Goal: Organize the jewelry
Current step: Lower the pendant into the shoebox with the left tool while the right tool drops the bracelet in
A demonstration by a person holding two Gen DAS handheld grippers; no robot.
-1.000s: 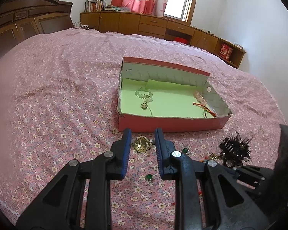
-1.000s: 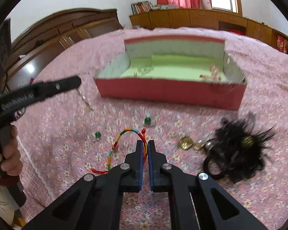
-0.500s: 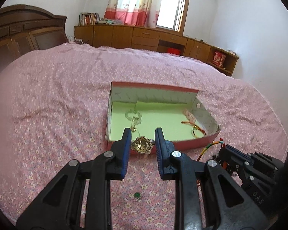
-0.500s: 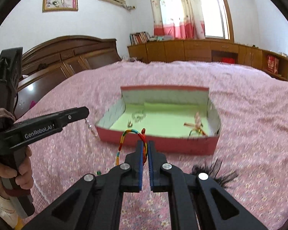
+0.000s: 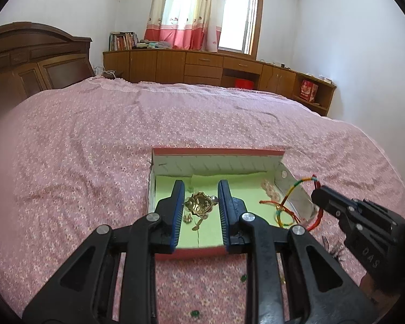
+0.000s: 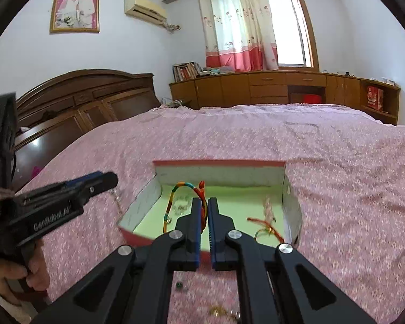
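Note:
A red cardboard box [image 5: 218, 151] with a pale green lining lies open on the pink flowered bed. My left gripper [image 5: 201, 186] hangs over its left half, shut on a gold brooch [image 5: 199, 205] whose small chain dangles below. My right gripper [image 6: 204, 202] is shut on a multicoloured cord bracelet [image 6: 172, 193], which loops up and left over the box [image 6: 218, 163]. In the left wrist view the right gripper [image 5: 320, 190] enters from the right with that bracelet [image 5: 284, 208] hanging over the box's right wall. The right wrist view shows the left gripper [image 6: 106, 179] at the left.
Inside the box lie a red cord bracelet [image 6: 264, 226], a pink beaded piece [image 6: 268, 206] and a clear bead bracelet [image 6: 182, 205]. Loose green beads [image 5: 243, 277] and small gold pieces [image 6: 218, 310] remain on the bedspread near me. A black feathery hairpiece [image 5: 334, 251] lies at the right.
Both grippers have lifted off the bedspread and moved forward over the box, the left carrying the gold brooch, the right carrying the multicoloured bracelet. Their jaws have kept their grip.

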